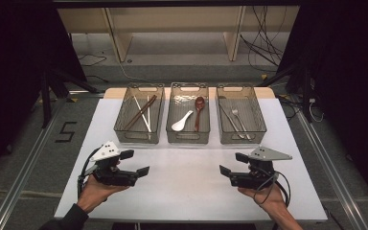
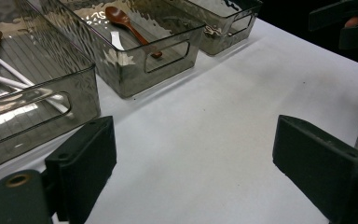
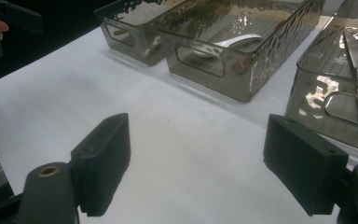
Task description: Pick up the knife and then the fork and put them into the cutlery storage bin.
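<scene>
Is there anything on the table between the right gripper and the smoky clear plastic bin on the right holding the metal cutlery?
Nothing visible. Bare white table lies between the open right gripper and the smoky plastic bin. The bin's near wall must be cleared to reach the metal fork and knife inside.

Smoky grey bins (image 1: 139, 135) on a white surface (image 1: 187, 182).
One bin holds brown and white chopsticks (image 1: 143, 113), another a reddish-brown spoon (image 1: 199, 111) beside a white one (image 1: 182, 121), a third silver cutlery (image 1: 237, 122); both black grippers carry pale grey plates.
</scene>
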{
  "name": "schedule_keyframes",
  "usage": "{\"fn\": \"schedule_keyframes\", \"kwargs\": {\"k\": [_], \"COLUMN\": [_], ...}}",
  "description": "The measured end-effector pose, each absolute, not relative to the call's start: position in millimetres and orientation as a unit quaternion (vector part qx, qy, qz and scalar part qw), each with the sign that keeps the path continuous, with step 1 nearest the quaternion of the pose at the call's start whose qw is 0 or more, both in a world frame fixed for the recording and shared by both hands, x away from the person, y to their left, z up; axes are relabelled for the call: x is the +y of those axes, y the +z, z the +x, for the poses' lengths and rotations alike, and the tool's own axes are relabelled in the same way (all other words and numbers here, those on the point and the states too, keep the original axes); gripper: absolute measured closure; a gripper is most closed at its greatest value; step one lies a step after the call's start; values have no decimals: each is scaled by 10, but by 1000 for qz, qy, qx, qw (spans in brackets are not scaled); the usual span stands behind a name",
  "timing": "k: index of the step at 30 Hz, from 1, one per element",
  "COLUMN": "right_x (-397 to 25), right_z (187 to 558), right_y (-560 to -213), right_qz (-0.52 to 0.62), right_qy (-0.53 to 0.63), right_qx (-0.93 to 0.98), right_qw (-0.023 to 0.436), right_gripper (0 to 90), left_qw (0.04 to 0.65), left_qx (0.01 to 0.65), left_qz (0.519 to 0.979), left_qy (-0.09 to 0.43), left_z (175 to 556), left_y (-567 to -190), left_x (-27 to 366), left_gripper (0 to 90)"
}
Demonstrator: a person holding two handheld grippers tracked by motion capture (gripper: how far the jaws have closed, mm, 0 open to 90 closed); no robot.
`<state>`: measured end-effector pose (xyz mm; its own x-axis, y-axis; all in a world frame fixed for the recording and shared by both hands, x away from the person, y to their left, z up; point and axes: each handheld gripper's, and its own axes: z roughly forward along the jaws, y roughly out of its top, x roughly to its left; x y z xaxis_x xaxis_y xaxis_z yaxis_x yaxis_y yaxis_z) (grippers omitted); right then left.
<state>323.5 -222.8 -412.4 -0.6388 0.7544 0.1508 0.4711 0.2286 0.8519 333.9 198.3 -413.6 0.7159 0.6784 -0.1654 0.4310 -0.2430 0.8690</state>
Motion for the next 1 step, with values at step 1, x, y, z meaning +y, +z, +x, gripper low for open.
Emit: {"fn": "schedule_keyframes", "kwargs": {"k": [1], "right_x": [-2230], "right_z": [3236], "right_y": [-4125], "right_qz": [399], "right_qy": [476], "right_qx": [769], "right_qw": [149], "right_gripper": [238], "left_qw": [502], "left_qx": [357], "left_qz": [779], "left_qy": [123], "left_z": [3342], "left_y": [-4136], "left_x": [1982], "left_gripper": [129]}}
